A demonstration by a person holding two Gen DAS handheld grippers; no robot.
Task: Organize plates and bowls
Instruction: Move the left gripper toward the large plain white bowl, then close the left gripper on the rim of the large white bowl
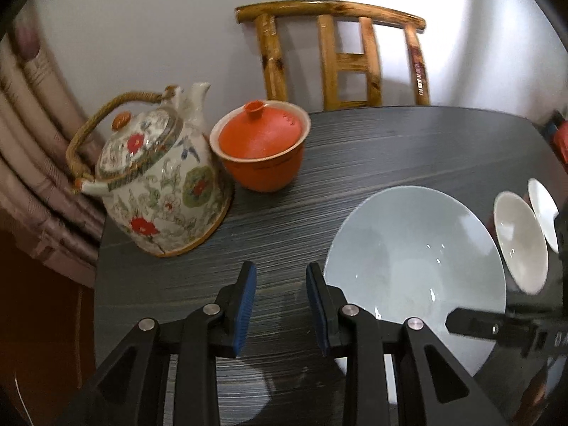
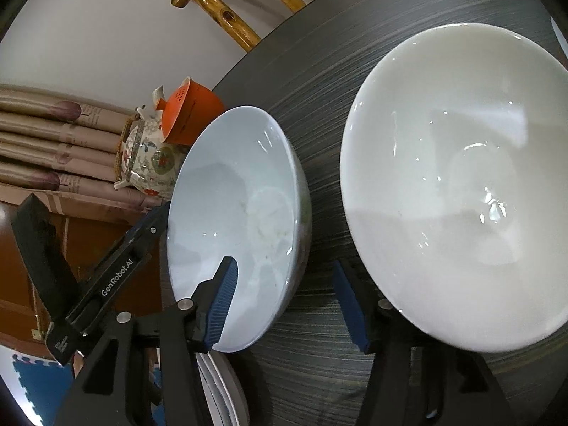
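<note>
Straddling the near rim of the pale blue ceramic bowl [image 2: 241, 213] on the dark wood-grain table [image 2: 312, 53], the right gripper [image 2: 284, 305] stands part-open, seemingly to nest it in the large white bowl [image 2: 461, 184] alongside, while the left gripper [image 1: 280, 305], narrow and empty, waits beside.

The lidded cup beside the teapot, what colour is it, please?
Orange, with a pale rim; clearest in the left wrist view.

You get even, fairly bright indoor light in both views. Glare spots dot the blue bowl [image 1: 415, 252] and white bowl [image 2: 458, 184]; the wall [image 1: 497, 35] blooms at 1 o'clock. Soft shadows cross the counter [image 1: 284, 230]. Fisheye bends edges; corners are black; the chair [image 1: 340, 53] is slightly blurred.
</note>
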